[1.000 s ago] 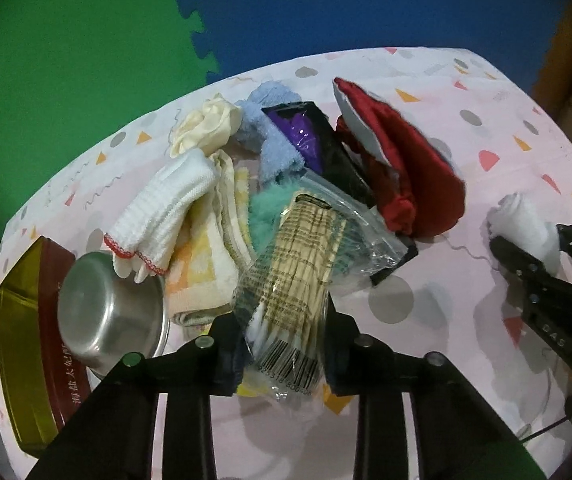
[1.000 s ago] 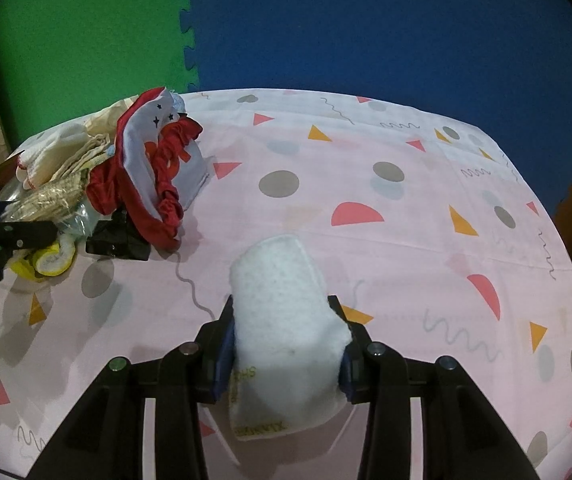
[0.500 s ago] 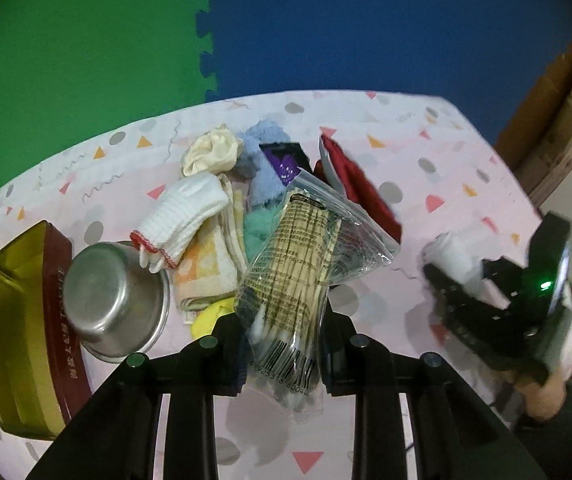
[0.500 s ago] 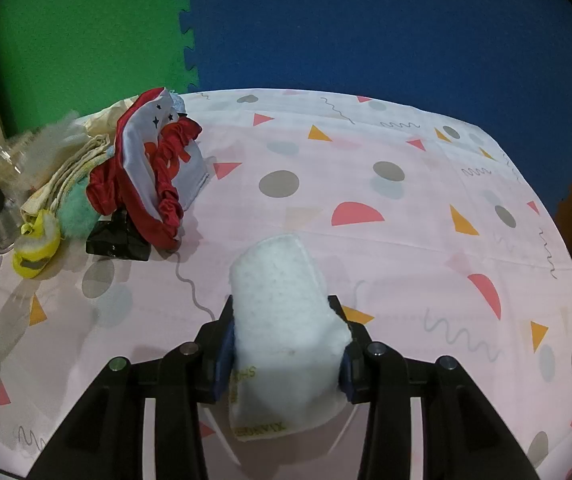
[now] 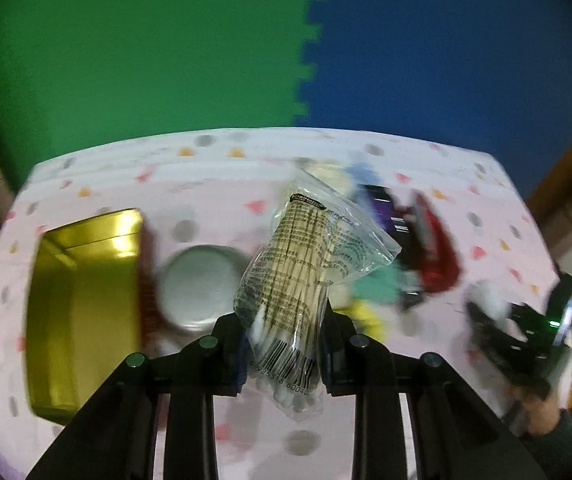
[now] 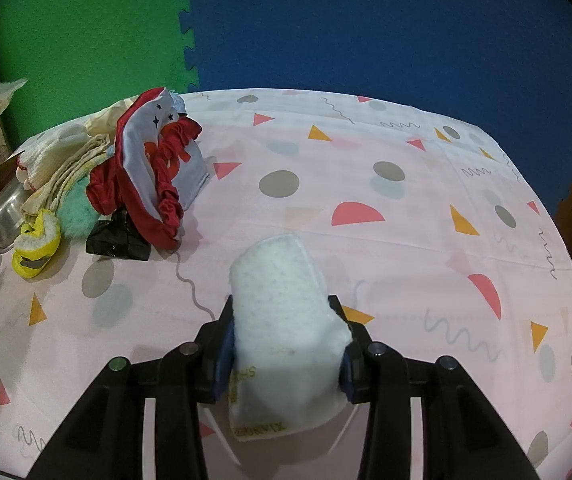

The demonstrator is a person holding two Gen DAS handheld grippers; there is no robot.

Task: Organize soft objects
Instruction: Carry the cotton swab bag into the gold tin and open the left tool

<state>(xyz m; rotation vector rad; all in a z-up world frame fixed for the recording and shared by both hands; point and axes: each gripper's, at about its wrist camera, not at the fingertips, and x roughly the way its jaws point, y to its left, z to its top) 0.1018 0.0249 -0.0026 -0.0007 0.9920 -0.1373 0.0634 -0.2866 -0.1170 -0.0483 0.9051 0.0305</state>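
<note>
A clear bag of cotton swabs [image 5: 298,276] is clamped between the jaws of the left gripper [image 5: 284,344] and is held up above the desk [image 5: 222,176], its top leaning toward the right of the left wrist view. Below and behind it, blurred, a steel bowl [image 5: 196,288] is seen just beside an open gold tin [image 5: 82,308]. To the right of the bag lies the heap of soft things: a mint-green fluffy piece [image 5: 374,286], a yellow item [image 5: 366,318], a dark packet [image 5: 386,208] and a red fabric piece [image 5: 434,252].

A white fluffy pad [image 6: 284,332] is gripped between the jaws of the right gripper [image 6: 284,350], low over the patterned cloth of the desk; printed yellow letters are seen on its near edge. In the right wrist view the heap stands well apart at the left: the red and white ruffled cloth [image 6: 146,172] leans on folded cream towels [image 6: 66,168], with the yellow item at the near left and the dark packet under the red cloth. Green and blue foam mats [image 6: 326,20] form the backdrop.
</note>
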